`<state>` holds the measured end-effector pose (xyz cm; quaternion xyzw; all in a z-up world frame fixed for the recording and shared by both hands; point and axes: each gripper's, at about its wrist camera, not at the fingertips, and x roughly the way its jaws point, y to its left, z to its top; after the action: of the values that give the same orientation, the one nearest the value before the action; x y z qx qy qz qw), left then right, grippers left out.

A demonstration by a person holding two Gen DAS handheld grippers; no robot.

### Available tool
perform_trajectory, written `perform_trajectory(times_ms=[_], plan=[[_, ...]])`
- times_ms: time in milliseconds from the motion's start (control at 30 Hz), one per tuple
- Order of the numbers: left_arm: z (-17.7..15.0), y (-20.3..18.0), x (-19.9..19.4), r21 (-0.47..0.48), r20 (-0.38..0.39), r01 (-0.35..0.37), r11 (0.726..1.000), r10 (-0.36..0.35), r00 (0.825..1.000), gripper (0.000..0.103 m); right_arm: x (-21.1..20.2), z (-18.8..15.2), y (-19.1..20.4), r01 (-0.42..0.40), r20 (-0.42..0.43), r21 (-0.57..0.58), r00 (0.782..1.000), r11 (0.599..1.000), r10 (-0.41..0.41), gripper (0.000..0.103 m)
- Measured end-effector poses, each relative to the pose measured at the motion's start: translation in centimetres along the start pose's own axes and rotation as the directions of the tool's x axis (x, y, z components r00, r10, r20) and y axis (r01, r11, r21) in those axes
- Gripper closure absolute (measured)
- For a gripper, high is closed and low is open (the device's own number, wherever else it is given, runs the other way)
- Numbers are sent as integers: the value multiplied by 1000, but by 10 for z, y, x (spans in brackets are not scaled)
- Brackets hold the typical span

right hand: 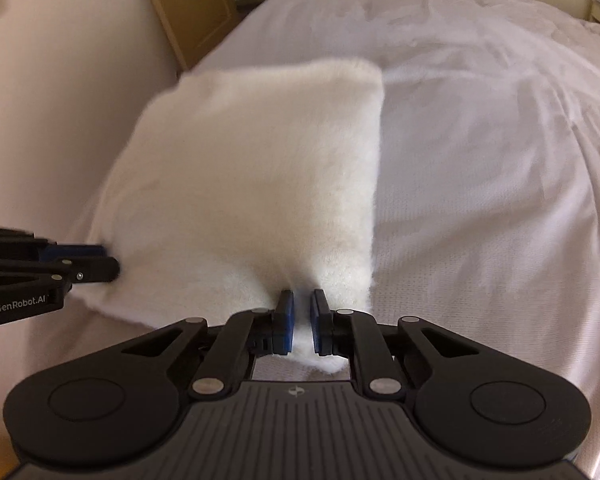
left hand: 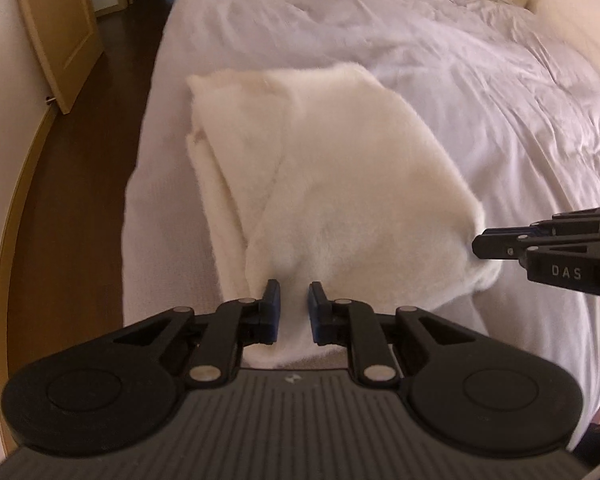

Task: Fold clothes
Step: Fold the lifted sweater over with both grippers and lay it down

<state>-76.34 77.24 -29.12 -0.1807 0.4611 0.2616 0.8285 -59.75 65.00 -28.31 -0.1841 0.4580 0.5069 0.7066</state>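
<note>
Bed (left hand: pixel 440 60) fills most of both views, covered by pale lilac-white duvet, wrinkled, creases running toward upper right of frame. Bed edge runs down left side of left wrist view; dark wood floor (left hand: pixel 80 208) beside it. Directly on bed: cream fluffy garment (left hand: pixel 320 184), folded into rough rectangle with layered edges showing at its left, lying near lower-left bed edge. In right wrist view the same garment (right hand: pixel 256 176) occupies centre-left of frame; bare duvet (right hand: pixel 480 160) spreads right.
</note>
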Motion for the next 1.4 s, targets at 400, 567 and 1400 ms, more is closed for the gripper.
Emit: perform_trajectory(times_ms=[400,567,1400], plan=[[9,1,1,-17,-92,-47,999,45,995,80,19,-2,4,0,-79,-38,997,999,-3,90],[11,1,-1,-21,-91,-46,999,44,995,79,22,-3,-1,-7,-86,-34,996,999,4,90],[44,11,34,-13,-40,-14,1000,14,999,77,31,29,-15,1,-26,-34,1000,999,-2,85]])
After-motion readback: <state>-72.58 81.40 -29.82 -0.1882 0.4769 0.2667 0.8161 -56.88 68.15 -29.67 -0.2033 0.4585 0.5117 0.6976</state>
